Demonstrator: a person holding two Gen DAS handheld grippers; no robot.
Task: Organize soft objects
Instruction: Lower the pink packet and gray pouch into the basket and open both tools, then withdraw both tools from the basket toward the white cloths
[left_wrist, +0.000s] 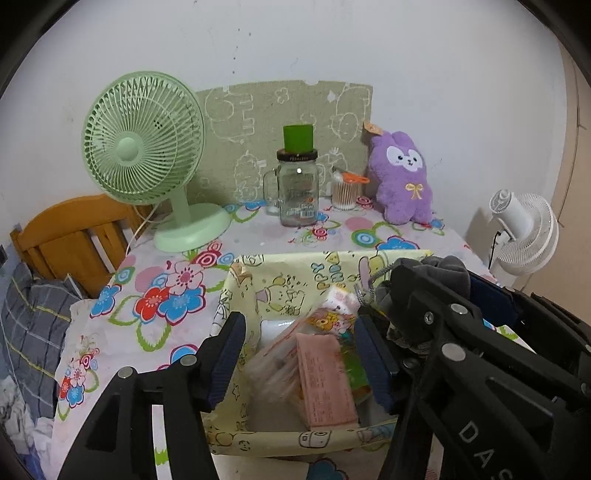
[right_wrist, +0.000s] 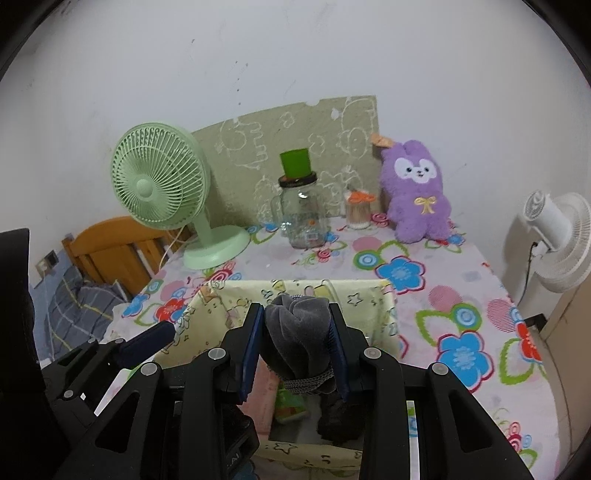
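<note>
A yellow cartoon-print fabric basket (left_wrist: 236, 439) (right_wrist: 373, 295) stands on the flowered table. It holds tissue packs (left_wrist: 325, 384) and small packets. My right gripper (right_wrist: 295, 350) is shut on a grey drawstring pouch (right_wrist: 295, 328) and holds it over the basket's right part; the pouch also shows in the left wrist view (left_wrist: 439, 273). My left gripper (left_wrist: 299, 354) is open and empty, its fingers over the basket's opening. A purple plush bunny (left_wrist: 402, 173) (right_wrist: 419, 192) sits at the table's back right against the wall.
At the back stand a green desk fan (left_wrist: 144, 147) (right_wrist: 162, 192), a glass jar with a green cap (left_wrist: 297, 184) (right_wrist: 301, 206) and a cotton-swab cup (left_wrist: 345, 190). A white fan (right_wrist: 557, 236) is right of the table; a wooden bedhead (left_wrist: 74, 240) is left.
</note>
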